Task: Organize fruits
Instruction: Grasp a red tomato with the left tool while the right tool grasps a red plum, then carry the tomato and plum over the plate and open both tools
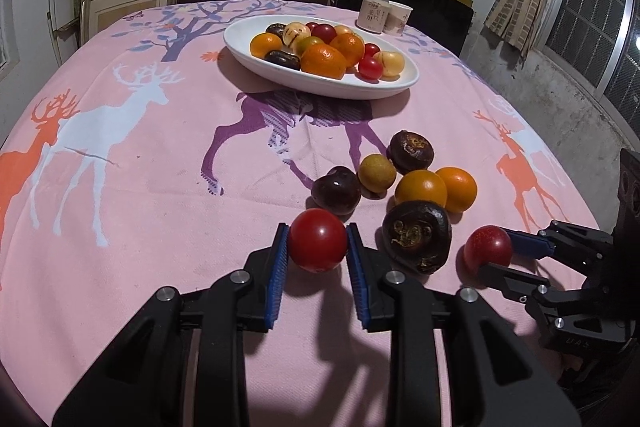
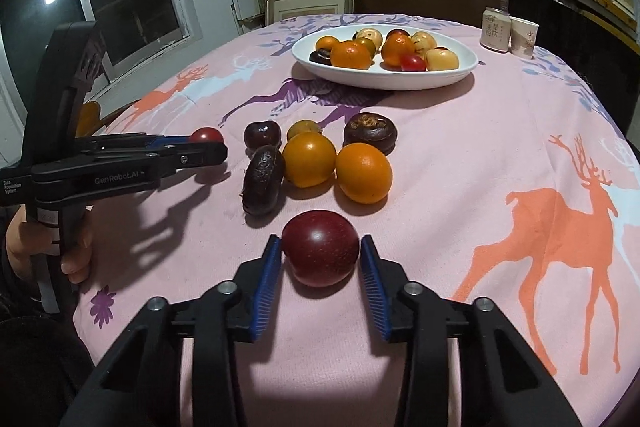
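Between the left gripper's [image 1: 318,247] blue pads sits a red tomato [image 1: 318,245], pinched tight on the table [image 1: 160,187]. Just right of it, the right gripper [image 2: 320,253] brackets a dark red plum [image 2: 320,247], jaws narrowed, pads barely apart. Beyond both: 6 loose fruits, then the white dish [image 1: 280,73].

Loose fruits [image 1: 404,187] clustered on cloth; white dish [image 1: 256,61] holds more
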Available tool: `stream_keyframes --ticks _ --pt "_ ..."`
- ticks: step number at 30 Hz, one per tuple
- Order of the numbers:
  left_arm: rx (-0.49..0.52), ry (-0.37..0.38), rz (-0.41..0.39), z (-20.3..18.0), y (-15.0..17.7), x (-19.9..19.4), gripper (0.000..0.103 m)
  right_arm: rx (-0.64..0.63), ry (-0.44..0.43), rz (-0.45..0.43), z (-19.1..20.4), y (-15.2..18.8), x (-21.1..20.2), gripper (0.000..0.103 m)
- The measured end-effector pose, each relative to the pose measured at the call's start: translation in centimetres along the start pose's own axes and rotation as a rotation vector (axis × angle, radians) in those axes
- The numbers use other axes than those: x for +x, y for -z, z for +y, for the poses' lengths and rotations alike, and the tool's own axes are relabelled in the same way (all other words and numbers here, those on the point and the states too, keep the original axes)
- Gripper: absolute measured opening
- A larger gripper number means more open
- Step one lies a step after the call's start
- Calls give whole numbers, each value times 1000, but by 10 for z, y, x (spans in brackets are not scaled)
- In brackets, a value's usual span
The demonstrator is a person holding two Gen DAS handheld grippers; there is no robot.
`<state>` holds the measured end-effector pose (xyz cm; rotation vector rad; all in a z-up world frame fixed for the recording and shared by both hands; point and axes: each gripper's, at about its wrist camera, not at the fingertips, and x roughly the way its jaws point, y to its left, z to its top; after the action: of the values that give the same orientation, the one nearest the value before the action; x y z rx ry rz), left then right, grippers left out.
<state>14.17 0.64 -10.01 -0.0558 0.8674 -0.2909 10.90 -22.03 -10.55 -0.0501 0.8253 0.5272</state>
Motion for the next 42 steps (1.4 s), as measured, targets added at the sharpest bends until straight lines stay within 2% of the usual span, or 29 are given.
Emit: stream_keyframes --ticks 10,17,22,28,31,33,37,42 --pt "-6 5 -24 0 1 -4 28 61 -38 -62 -12 2 -10 40" --pt "0 19 -64 0 2 -14 28 101 -35 -118 -19 4 -20 39" --pt "14 44 -50 -4 -3 -17 28 168 -59 -136 -32 -3 -28 40" --pt "82 68 -84 -28 -54 -24 28 162 -22 -264 -48 -53 -57 40" --pt "138 78 -98 -50 -86 -13 28 140 17 -350 -55 -85 -65 40" --pt "167 73 -96 -62 -106 4 28 113 49 -376 -59 -104 -56 40" --pt "174 52 -46 -67 -137 52 28 107 120 -361 -81 -134 -14 40" --pt "156 45 25 -60 -154 101 28 128 92 -290 -105 -158 35 40"
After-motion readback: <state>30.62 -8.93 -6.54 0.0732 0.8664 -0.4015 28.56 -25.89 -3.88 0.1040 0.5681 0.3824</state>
